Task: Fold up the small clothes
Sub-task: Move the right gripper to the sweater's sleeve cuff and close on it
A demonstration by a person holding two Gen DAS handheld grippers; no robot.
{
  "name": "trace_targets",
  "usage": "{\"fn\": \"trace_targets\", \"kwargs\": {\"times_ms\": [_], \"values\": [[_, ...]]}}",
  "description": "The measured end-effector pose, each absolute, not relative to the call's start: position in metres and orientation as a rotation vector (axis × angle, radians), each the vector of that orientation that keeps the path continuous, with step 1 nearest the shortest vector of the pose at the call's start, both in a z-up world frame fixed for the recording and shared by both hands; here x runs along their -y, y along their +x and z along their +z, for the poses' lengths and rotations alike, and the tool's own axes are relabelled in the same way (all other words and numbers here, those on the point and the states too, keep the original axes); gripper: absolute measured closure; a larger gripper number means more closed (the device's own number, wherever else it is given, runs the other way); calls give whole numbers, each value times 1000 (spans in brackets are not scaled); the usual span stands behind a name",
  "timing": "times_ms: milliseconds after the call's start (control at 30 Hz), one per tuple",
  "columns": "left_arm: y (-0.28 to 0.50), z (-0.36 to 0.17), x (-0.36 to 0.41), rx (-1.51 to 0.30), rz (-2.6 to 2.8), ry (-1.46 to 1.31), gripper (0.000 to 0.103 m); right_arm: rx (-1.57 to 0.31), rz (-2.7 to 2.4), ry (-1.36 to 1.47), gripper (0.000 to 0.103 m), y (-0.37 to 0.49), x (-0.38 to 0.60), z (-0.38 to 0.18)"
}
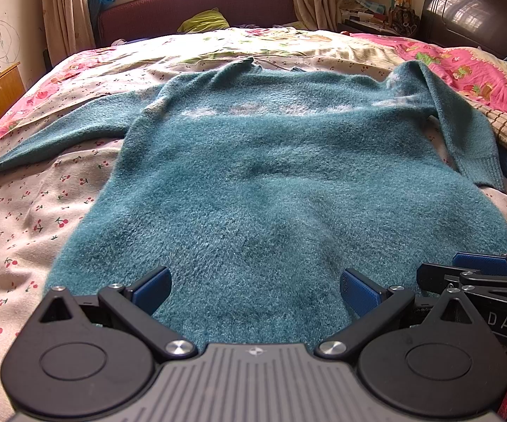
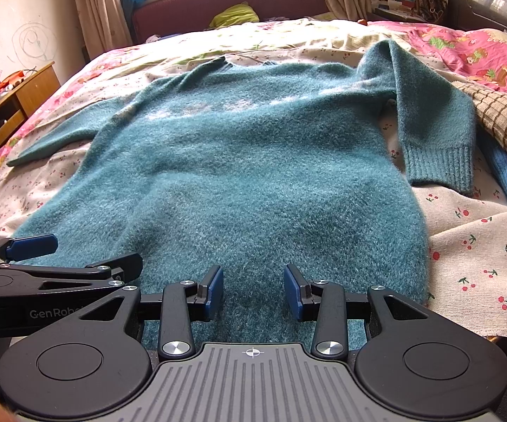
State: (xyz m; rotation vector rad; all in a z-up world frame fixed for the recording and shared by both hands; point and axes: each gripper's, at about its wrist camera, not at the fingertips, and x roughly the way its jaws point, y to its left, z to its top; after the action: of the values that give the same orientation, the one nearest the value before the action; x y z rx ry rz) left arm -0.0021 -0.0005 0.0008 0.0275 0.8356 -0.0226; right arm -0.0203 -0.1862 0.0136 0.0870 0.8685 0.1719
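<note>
Teal sweater (image 1: 253, 183) flat on bed (image 1: 25, 218), hem nearest both grippers, left gripper (image 1: 255, 290) jaws released over hem, right gripper (image 2: 253, 290) jaws released, hem fabric between them

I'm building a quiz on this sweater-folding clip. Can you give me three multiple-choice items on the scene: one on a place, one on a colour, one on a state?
1. Where does the sweater lie?
A. On the bed
B. On the wooden desk
C. Over the headboard

2. What colour is the sweater?
A. Pink
B. Teal
C. Yellow

3. How is the left gripper?
A. Shut on a sleeve
B. Open over the hem
C. Out of view

Answers:
1. A, it is spread flat on the cherry-print sheet.
2. B, the whole knit is blue-green.
3. B, its jaws stand wide apart above the sweater's near edge, holding nothing. The right gripper is open too.
</note>
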Motion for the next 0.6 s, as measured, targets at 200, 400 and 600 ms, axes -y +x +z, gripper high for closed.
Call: {"fn": "trace_targets", "kwargs": {"times_ms": [200,400,600], "values": [[-4,1,2,-833,-14,33,0,-868,175,90,65,-22,186,14],[-5,3,4,-829,-9,36,0,-863,180,97,65,-22,187,14],[-6,7,7,-816,-10,48,0,-846,184,107,65,-22,192,19]]}}
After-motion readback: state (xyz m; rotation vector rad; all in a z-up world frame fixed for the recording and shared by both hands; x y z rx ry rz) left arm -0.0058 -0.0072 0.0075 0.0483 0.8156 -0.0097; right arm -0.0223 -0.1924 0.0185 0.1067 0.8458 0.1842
